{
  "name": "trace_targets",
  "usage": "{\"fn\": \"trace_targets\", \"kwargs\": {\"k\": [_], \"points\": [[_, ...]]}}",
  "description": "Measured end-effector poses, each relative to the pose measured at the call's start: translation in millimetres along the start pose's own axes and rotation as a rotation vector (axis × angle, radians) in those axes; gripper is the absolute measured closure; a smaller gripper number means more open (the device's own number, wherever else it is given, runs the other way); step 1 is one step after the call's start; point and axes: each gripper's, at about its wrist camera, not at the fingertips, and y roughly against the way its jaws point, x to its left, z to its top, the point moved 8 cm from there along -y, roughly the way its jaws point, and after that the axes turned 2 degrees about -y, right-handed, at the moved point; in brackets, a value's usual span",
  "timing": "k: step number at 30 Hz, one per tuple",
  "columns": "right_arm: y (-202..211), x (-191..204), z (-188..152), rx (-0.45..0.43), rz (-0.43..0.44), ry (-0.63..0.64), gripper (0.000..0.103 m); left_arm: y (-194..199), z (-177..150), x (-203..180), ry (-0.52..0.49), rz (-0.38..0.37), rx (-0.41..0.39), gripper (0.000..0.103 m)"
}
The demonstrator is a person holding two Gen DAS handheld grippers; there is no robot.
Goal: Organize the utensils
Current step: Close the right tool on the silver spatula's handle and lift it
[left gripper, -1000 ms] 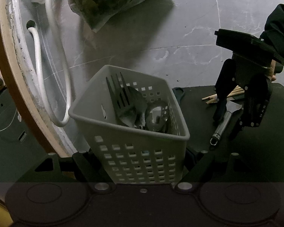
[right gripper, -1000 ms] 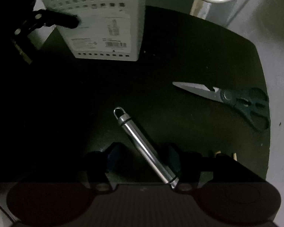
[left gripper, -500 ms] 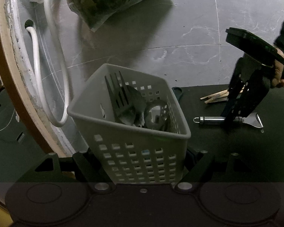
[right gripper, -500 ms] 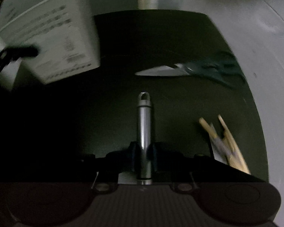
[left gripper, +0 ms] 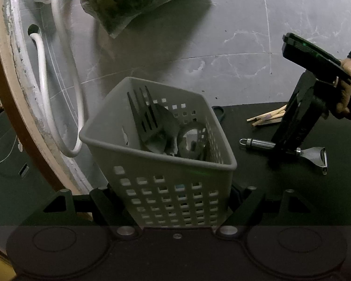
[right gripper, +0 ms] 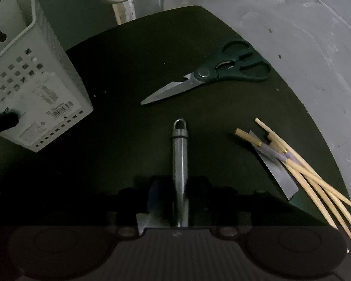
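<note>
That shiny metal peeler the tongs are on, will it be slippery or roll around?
The peeler has a smooth, round, polished handle, so it probably slips easily. Its wide flat head likely stops rolling. It looks rigid and, being metal, perhaps head-heavy in the right tongs.

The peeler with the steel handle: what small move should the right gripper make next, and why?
Probably lift it straight up off the mat. The right gripper already straddles the peeler handle and looks shut on it, though it lies on the black mat. The basket, held tilted by the left gripper, waits beside it.
</note>
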Motion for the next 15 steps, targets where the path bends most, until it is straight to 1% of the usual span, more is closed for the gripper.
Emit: {"fn": "trace_targets", "kwargs": {"k": [1,2,3,4,8,10,15], "points": [[-3,10,-3,-0.001,-0.004,-0.008,0.060,0,0,0,-0.001,-0.001,0.000,0.022],[-4,10,-2,-0.005,-0.005,-0.016,0.061,0,0,0,-0.001,-0.002,-0.001,0.022],[-2,11,-3,-0.008,-0.010,-0.020,0.068,0,0,0,0.000,-0.004,-0.001,0.022],[0,12,-5,-0.013,-0.013,-0.031,0.084,0,0,0,0.000,-0.005,-0.001,0.022],[3,12,-7,-0.033,-0.023,-0.059,0.084,0,0,1,-0.004,-0.013,-0.003,0.023],[5,9,-9,-0.048,-0.018,-0.097,0.084,-1,0,2,-0.008,-0.019,-0.004,0.023],[9,1,-21,-0.129,0.040,-0.268,0.084,-2,0,2,-0.018,-0.036,-0.006,0.023]]}}
